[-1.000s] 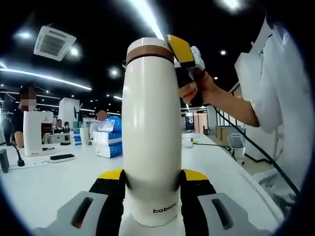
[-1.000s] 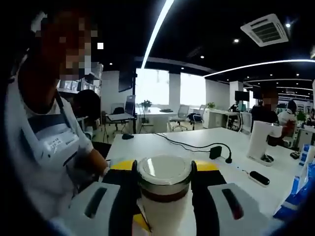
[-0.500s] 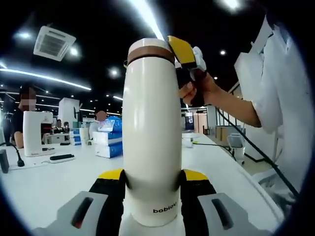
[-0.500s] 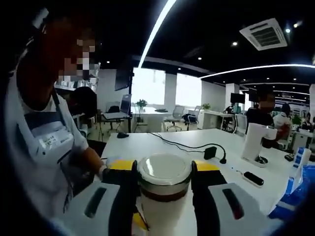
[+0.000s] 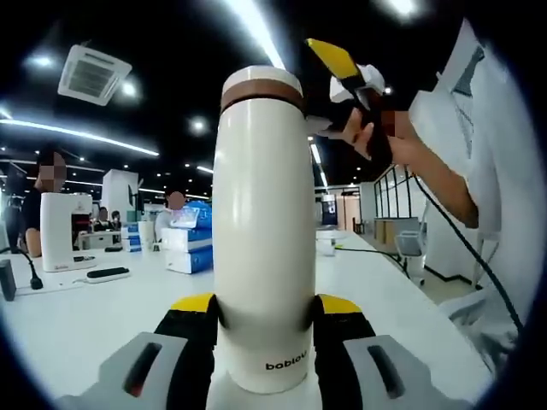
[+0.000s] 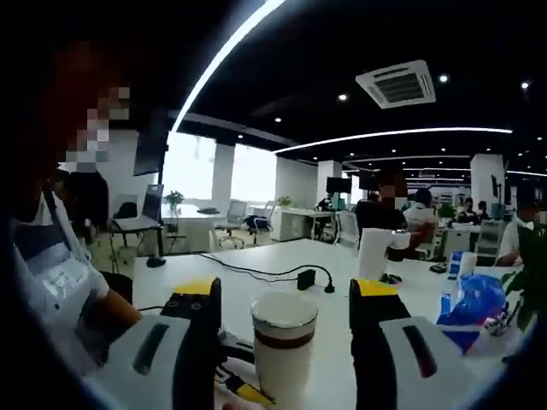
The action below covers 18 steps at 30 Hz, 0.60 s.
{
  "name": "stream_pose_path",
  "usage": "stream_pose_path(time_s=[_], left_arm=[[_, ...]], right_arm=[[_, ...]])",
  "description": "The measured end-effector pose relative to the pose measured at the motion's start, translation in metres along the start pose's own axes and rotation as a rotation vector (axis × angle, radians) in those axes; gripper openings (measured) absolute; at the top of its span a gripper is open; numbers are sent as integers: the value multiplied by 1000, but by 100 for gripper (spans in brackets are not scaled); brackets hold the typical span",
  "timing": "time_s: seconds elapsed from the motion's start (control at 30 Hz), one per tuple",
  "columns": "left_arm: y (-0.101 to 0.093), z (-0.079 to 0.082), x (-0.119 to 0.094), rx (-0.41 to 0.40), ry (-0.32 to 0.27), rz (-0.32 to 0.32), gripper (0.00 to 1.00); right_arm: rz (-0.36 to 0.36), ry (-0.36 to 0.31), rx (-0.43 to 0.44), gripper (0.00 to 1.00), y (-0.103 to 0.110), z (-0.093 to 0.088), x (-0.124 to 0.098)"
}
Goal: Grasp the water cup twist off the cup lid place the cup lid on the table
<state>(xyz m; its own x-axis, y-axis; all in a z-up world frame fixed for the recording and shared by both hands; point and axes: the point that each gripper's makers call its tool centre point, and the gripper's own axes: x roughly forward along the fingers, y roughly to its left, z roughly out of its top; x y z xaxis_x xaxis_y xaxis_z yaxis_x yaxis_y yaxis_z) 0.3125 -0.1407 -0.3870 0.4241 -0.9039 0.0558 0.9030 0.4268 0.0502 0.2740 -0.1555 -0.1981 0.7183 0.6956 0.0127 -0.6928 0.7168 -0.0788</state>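
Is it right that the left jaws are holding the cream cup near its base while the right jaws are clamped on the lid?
Not quite. The left gripper does hold the cream cup near its base, but the right gripper is not clamped on the lid: the right gripper view shows its jaws spread wide with gaps on both sides, and the left gripper view shows it away from the cup's top.
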Motion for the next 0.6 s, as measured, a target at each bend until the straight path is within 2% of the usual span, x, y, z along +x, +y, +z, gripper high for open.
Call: stream_pose_path(time_s=[0.13, 0.2, 0.3, 0.33, 0.5, 0.6], left_arm=[[0, 0, -1, -4, 2, 0, 45], [0, 0, 0, -5, 1, -1, 45], [0, -1, 0, -12, 1, -1, 45], [0, -1, 0, -14, 2, 0, 45], [-1, -1, 0, -15, 3, 2, 45], [-1, -2, 0, -16, 3, 2, 45]], right_arm=[[-124, 20, -35, 66, 23, -19, -12], [-175, 10, -7, 66, 33, -27, -17], [-210, 14, 25, 66, 43, -39, -22], [-245, 19, 37, 66, 43, -45, -26], [-286, 34, 78, 66, 48, -60, -32], [-305, 41, 70, 66, 46, -62, -34]])
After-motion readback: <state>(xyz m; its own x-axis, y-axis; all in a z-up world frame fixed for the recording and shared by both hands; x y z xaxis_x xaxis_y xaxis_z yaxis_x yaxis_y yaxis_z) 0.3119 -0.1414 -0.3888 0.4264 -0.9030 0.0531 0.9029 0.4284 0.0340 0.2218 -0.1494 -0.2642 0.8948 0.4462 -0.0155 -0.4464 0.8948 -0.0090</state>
